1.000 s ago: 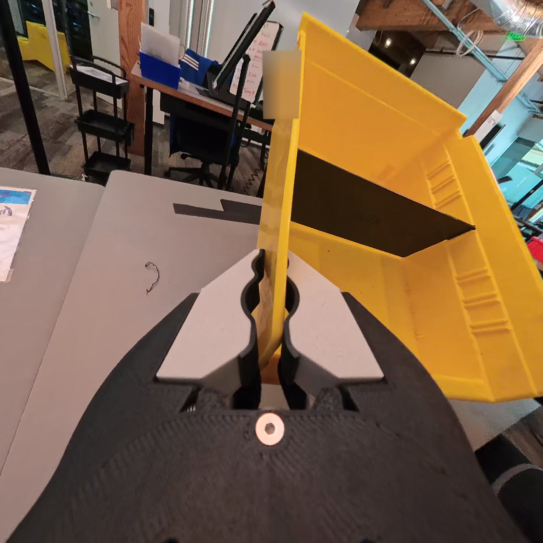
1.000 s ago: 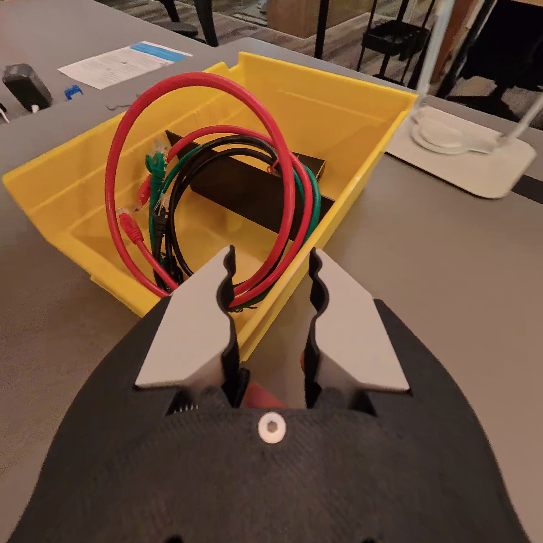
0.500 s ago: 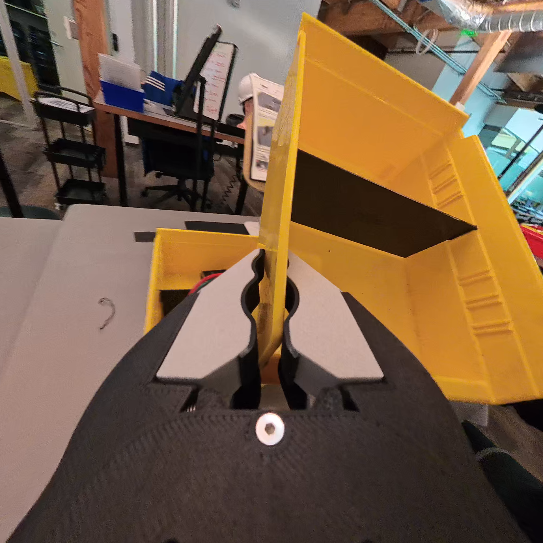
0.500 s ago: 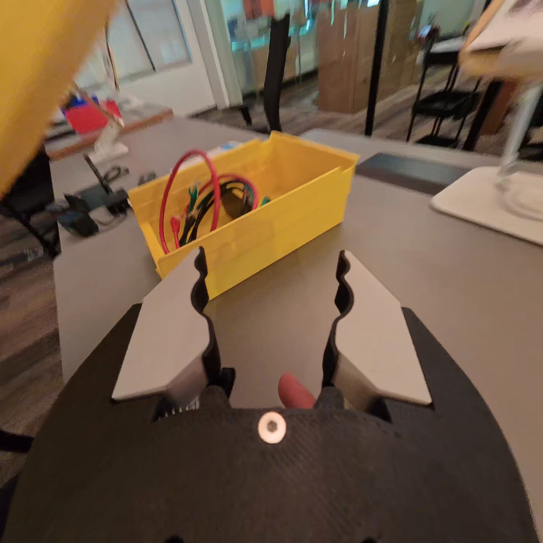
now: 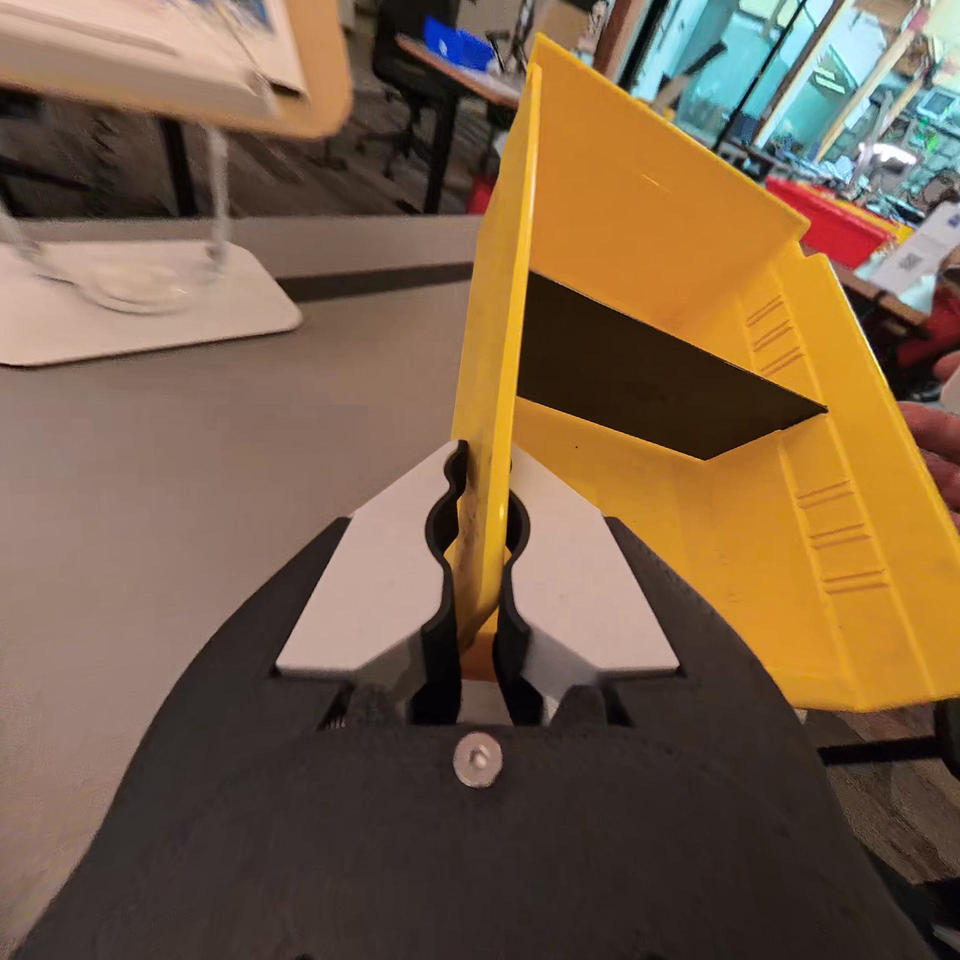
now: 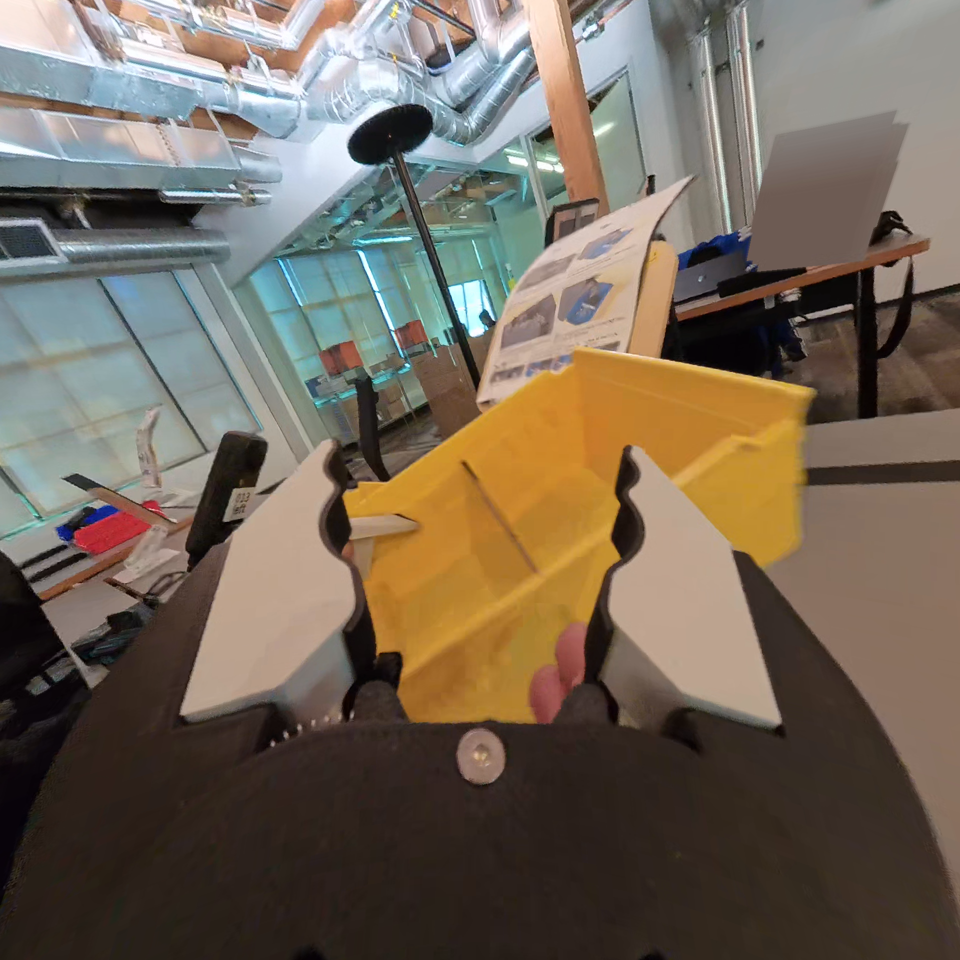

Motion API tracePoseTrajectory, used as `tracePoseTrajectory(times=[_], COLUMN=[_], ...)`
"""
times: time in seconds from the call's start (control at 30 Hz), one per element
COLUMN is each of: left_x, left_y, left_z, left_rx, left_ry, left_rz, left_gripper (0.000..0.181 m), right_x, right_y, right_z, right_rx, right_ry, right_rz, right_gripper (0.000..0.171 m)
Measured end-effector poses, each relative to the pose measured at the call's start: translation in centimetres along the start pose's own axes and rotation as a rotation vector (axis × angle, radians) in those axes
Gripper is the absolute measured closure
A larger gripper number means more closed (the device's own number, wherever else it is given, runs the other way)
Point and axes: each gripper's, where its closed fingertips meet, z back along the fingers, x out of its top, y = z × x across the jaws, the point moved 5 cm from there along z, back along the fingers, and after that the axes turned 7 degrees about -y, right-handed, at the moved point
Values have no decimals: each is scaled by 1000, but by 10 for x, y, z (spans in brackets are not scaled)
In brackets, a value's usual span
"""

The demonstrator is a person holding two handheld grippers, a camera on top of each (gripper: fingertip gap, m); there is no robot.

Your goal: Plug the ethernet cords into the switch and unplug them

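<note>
On the left of the left wrist view a white stand base (image 5: 130,306) sits on the grey table (image 5: 208,467), blurred, its top cut off by the frame edge. To its right, the left gripper (image 5: 485,524) is clamped on the side wall of one yellow bin (image 5: 675,234), which is lifted and tilted off the table. One black divider (image 5: 649,384) crosses the inside of the bin; both compartments that show hold nothing. At the far right edge, part of a hand (image 5: 935,447) lies against the bin's outer wall — most of it is cut off.

In the right wrist view the right gripper (image 6: 480,524) has its jaws wide apart, gripping nothing, with the same bin (image 6: 701,415) just beyond them, blurred. Two fingertips (image 6: 558,675) show low between the jaws. A printed sheet (image 6: 571,296) stands behind the bin.

The ethernet cords and the switch appear in neither view — where they are cannot be told.
</note>
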Motion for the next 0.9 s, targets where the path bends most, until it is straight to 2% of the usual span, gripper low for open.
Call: tracePoseTrajectory(times=[0.17,0.27,0.37,0.43,0.5,0.6,0.77,0.9], left_x=[-42,-56,-61,-68,-79,-97,-98,-97], left_y=[-37,-52,-76,-99,-118,-150,-183,-206], left_z=[-68,-93,-115,-127,-137,-149,-169,-182], left_rx=[-17,-25,-103,-146,-163,-223,-265,-385], left_ry=[77,89,72,101,110,172,158,185], left_rz=[52,76,137,174,183,269,265,318], left_gripper=[176,172,154,133,125,95,78,64], right_x=[-17,-19,-19,-19,-17,-3,-1,6], right_y=[-32,-60,-93,-116,-143,-190,-251,-294], right_z=[9,14,19,19,17,14,3,-2], right_rx=[-97,-146,-170,-162,-163,-165,-83,-34], right_ry=[21,49,109,180,264,324,476,480], right_rz=[49,81,123,182,234,218,243,241], right_gripper=[54,58,59,59,57,64,68,82])
